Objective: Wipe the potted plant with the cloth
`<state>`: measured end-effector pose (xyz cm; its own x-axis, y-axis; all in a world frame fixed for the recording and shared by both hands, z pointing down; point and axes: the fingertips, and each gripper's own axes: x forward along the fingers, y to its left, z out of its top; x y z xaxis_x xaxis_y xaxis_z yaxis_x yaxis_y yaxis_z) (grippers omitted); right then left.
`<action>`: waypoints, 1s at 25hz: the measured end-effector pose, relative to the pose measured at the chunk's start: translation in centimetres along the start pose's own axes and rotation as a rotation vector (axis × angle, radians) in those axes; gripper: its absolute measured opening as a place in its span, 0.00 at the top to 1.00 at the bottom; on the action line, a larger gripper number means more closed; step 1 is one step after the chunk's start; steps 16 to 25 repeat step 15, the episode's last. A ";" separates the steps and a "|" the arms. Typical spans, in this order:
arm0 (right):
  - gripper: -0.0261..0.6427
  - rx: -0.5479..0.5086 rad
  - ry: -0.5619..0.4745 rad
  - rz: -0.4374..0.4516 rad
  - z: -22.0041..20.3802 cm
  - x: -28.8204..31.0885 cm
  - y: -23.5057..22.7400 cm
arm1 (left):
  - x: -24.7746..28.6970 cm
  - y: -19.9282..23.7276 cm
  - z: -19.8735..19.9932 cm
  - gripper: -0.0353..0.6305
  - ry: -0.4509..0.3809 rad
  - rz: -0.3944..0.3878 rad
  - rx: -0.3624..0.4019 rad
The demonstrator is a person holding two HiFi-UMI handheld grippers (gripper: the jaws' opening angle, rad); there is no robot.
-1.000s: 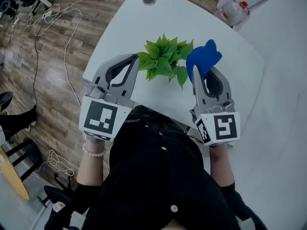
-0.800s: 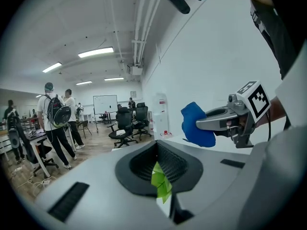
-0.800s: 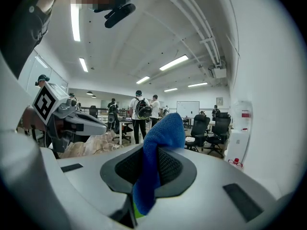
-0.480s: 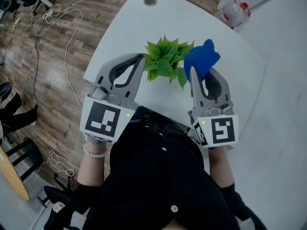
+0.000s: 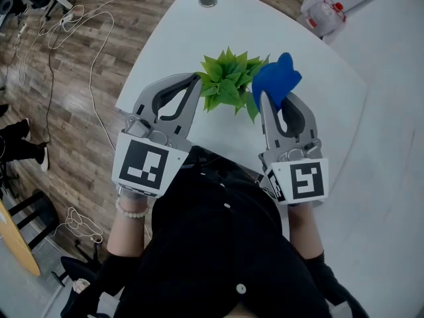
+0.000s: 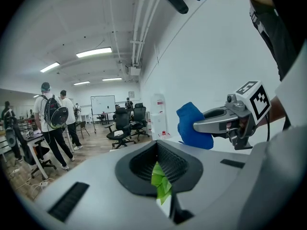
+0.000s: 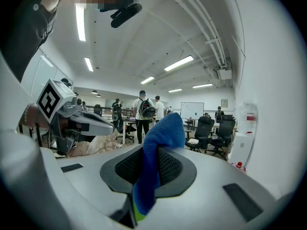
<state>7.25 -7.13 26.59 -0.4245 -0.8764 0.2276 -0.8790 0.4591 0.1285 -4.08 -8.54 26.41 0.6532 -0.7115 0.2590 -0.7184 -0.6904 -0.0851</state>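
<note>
A small green potted plant (image 5: 228, 85) stands on the white table (image 5: 185, 32) between my two grippers. My left gripper (image 5: 196, 82) is at the plant's left side, shut, with a green leaf (image 6: 160, 180) pinched between its jaws. The right gripper (image 5: 263, 99) is at the plant's right side, shut on a blue cloth (image 5: 275, 78). The cloth (image 7: 160, 133) sticks up out of the jaws and touches the plant's right leaves. In the left gripper view the cloth (image 6: 192, 126) shows across from me. The pot itself is hidden under the leaves.
A round cable port (image 5: 207, 0) sits at the table's far end. Cables (image 5: 73, 25) lie on the wooden floor to the left of the table's curved edge. A red-capped bottle (image 5: 326, 10) stands at the upper right. People and office chairs are in the room beyond.
The right gripper with the cloth has edged slightly left toward the plant. The left gripper's tip has come in against the left leaves. A person's feet at the left edge have shifted.
</note>
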 end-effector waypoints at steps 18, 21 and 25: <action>0.84 -0.001 0.014 0.016 -0.2 0.0 0.5 | -0.3 -0.5 0.1 0.93 -0.002 -0.015 -0.008; 0.84 -0.001 0.014 0.016 -0.2 0.0 0.5 | -0.3 -0.5 0.1 0.93 -0.002 -0.015 -0.008; 0.84 -0.001 0.014 0.016 -0.2 0.0 0.5 | -0.3 -0.5 0.1 0.93 -0.002 -0.015 -0.008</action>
